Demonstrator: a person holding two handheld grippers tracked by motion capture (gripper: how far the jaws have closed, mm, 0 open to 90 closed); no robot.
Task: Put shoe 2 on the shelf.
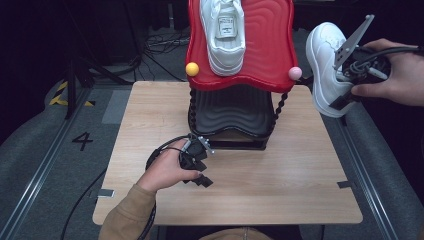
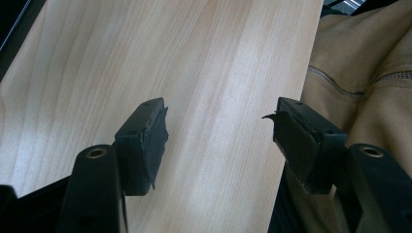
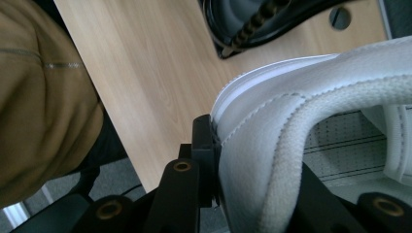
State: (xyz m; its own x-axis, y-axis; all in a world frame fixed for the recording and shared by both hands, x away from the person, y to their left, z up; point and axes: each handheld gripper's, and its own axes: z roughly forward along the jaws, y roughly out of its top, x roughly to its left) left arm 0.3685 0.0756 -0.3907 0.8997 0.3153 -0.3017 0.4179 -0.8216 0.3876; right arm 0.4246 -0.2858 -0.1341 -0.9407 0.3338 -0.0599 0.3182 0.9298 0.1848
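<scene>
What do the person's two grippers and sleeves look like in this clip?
Both grippers are black. The left gripper has blocky black jaws with worn, ragged-edged pads and brass-coloured rivets, and a black cable looping from it over the table. The right gripper carries a grey three-cornered plate on top and trails a black cable. The left forearm wears a tan sleeve with a stitched seam.

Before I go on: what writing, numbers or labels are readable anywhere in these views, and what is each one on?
"4": black numeral on the grey floor left of the table.
Tongue label of the white shoe on the red shelf: dark print, too small to read.
White shoe in the right gripper: no readable text.
Black-and-yellow hazard stripes on the floor: a marking, no words.
</scene>
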